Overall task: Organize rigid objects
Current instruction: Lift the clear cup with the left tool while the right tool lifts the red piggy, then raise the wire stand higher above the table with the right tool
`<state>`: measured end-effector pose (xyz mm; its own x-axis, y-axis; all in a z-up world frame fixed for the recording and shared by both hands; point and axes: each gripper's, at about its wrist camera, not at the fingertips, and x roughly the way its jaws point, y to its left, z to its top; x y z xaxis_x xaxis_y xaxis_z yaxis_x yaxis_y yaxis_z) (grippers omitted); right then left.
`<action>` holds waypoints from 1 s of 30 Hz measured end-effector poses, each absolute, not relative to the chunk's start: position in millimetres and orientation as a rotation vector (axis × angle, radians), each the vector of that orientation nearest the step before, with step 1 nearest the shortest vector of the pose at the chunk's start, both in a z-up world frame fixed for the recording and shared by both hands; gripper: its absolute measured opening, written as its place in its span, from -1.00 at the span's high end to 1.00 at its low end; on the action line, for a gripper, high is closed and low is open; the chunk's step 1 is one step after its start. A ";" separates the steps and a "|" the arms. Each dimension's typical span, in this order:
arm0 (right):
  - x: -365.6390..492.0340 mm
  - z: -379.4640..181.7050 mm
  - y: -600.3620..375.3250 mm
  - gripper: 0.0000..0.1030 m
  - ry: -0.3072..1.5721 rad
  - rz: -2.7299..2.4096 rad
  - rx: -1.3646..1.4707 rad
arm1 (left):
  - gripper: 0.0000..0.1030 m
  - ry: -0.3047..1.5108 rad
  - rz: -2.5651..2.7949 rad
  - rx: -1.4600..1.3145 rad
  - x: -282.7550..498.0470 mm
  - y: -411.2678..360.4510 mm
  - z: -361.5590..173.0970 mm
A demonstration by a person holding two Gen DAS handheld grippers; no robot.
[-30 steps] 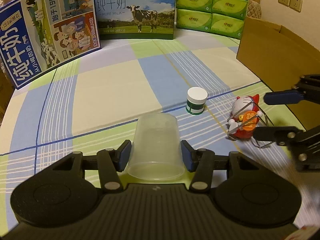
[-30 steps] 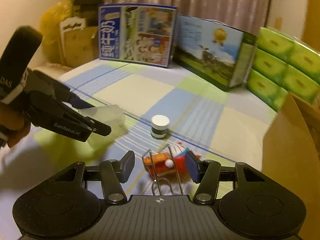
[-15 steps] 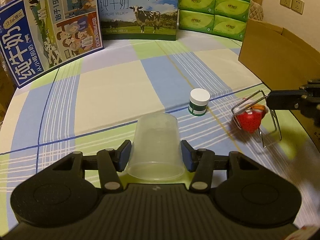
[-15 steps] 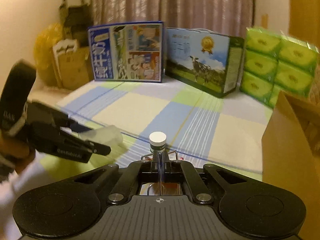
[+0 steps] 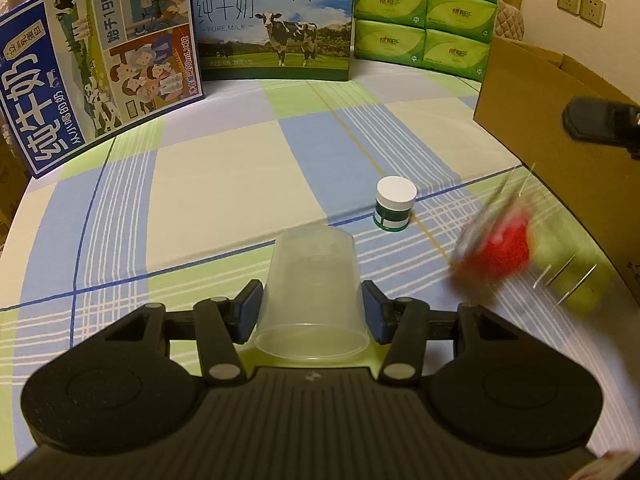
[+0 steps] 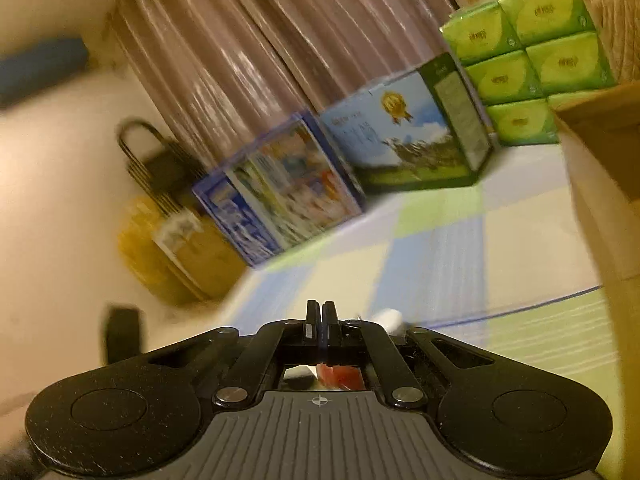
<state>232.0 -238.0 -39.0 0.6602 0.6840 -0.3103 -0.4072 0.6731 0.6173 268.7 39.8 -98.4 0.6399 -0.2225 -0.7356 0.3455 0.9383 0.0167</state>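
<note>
In my left gripper (image 5: 312,312) I hold a clear plastic cup (image 5: 312,292) upside down, its blue pads pressed against both sides and its rim toward the camera, above the blue, green and cream checked sheet (image 5: 224,184).

My right gripper (image 6: 322,320) is clenched, jaws together. Under it I glimpse a red scrap, part of the red toy figure on its wire frame (image 5: 496,248); whether the pads pinch the wire I cannot tell here.

The left view shows that toy as a motion-blurred red blob with thin wire legs, hanging above the sheet beside the open brown cardboard box (image 5: 560,160), with a dark part of my right gripper at the right edge above it. It also shows the small dark green jar with a white lid (image 5: 394,208) standing upright on the sheet, between the cup and the toy.

Readable from the left: the blue milk carton (image 5: 100,80) says "1956" and "200mL×12" beside large Chinese characters; the cow-picture milk carton (image 5: 272,20) says "PURE MILK" under a gold "3.6" medal. Green tissue packs (image 5: 424,12) are stacked behind.

Only the tilted, blurred right view shows the brownish curtain (image 6: 280,40), a yellow bag (image 6: 148,248) and a dark handled bag (image 6: 160,164).
</note>
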 end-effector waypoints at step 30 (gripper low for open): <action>169.0 -107.0 -127.4 0.52 0.680 0.664 -0.456 | 0.07 0.795 -0.307 0.159 250.5 66.9 -82.5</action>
<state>169.0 -127.4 -107.0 0.5886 0.4065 -0.6988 -0.6887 0.7048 -0.1701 250.5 66.9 -82.5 0.6594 -0.2105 -0.7217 0.3289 0.9440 0.0252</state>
